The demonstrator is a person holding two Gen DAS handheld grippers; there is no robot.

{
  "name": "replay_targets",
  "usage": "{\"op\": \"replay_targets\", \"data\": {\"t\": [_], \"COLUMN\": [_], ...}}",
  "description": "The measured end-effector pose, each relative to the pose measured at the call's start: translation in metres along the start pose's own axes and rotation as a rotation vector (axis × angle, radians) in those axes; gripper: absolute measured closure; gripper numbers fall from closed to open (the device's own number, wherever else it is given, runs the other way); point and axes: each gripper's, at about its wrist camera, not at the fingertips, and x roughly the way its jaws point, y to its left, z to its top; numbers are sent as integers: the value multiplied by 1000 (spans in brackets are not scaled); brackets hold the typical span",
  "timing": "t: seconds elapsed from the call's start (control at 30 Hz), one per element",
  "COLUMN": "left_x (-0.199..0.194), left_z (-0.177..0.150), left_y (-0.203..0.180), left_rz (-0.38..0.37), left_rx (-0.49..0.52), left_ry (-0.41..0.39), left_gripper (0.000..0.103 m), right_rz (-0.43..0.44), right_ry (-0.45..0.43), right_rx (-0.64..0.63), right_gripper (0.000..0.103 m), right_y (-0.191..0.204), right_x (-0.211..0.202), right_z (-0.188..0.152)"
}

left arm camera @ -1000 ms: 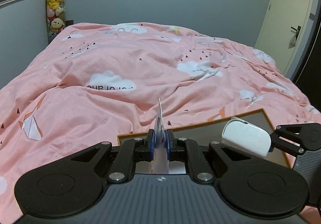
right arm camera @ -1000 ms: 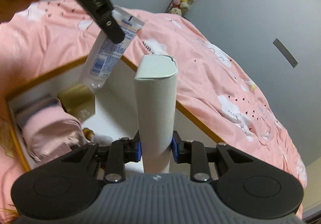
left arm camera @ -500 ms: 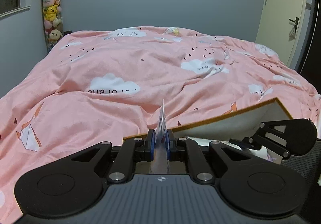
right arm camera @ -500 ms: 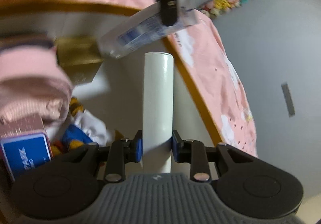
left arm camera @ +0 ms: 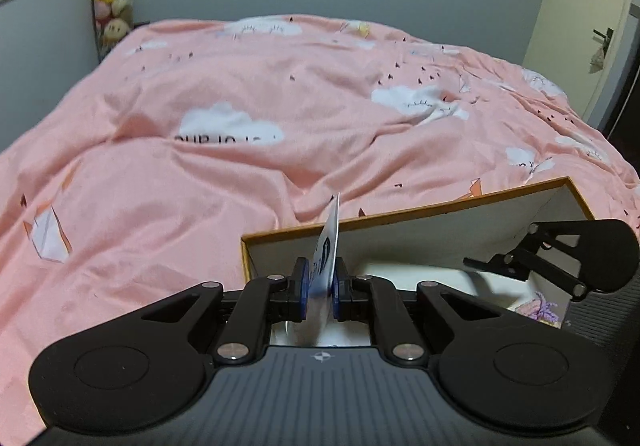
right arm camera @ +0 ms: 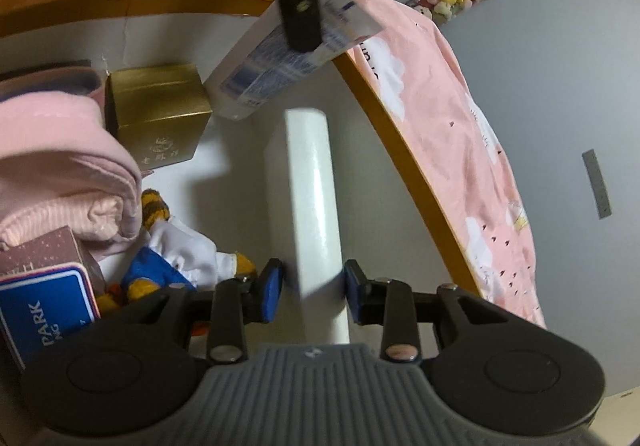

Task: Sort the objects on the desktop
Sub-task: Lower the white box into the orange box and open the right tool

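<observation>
Jaws of our left gripper (left arm camera: pixel 319 288) clamp a flat tube (left arm camera: pixel 326 258). Our right gripper (right arm camera: pixel 312 292) has just been opening, its pads clear of the white box (right arm camera: pixel 316 206) between them, inside the carton (right arm camera: pixel 400 134).

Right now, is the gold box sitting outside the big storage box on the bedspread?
No, the gold box sits inside the storage box, next to the folded pink cloth.

A soft, matt cotton-like cloth is seen on the bed cover (left arm camera: pixel 248 94); the gold box (right arm camera: pixel 160 114) is glossy card, the white tube (right arm camera: pixel 316 206) smooth, slightly shiny plastic.
</observation>
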Motion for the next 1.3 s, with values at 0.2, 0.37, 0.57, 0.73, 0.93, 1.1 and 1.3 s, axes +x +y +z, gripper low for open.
{"op": "replay_targets", "data": {"t": [0.2,0.37,0.57,0.73,0.93,1.1,1.3], "left_x": [8,16,11,4,-6,-18,-26], "left_z": [2,1,-2,-2,-1,-5,-10], "left_y": [-3,3,9,10,13,19,26], "left_rz": [5,22,-15,-23,-38,-45,-56], "left_rx": [-8,-36,-71,-78,-96,-128,-181], "left_ry": [11,37,14,-3,-32,-59,-70], "left_gripper": [94,94,94,94,94,94,94], "right_rz": [61,129,230,290,326,289,265], "right_ry": [4,21,96,102,73,98,143], "right_rx": [79,208,409,529,539,498,564], "right_gripper": [68,66,57,57,59,59,51], "right_y": [-8,-25,-47,-55,-54,-57,-62], "right_x": [1,-3,8,13,11,21,20], "right_z": [-3,-8,-18,-23,-15,-13,-27]}}
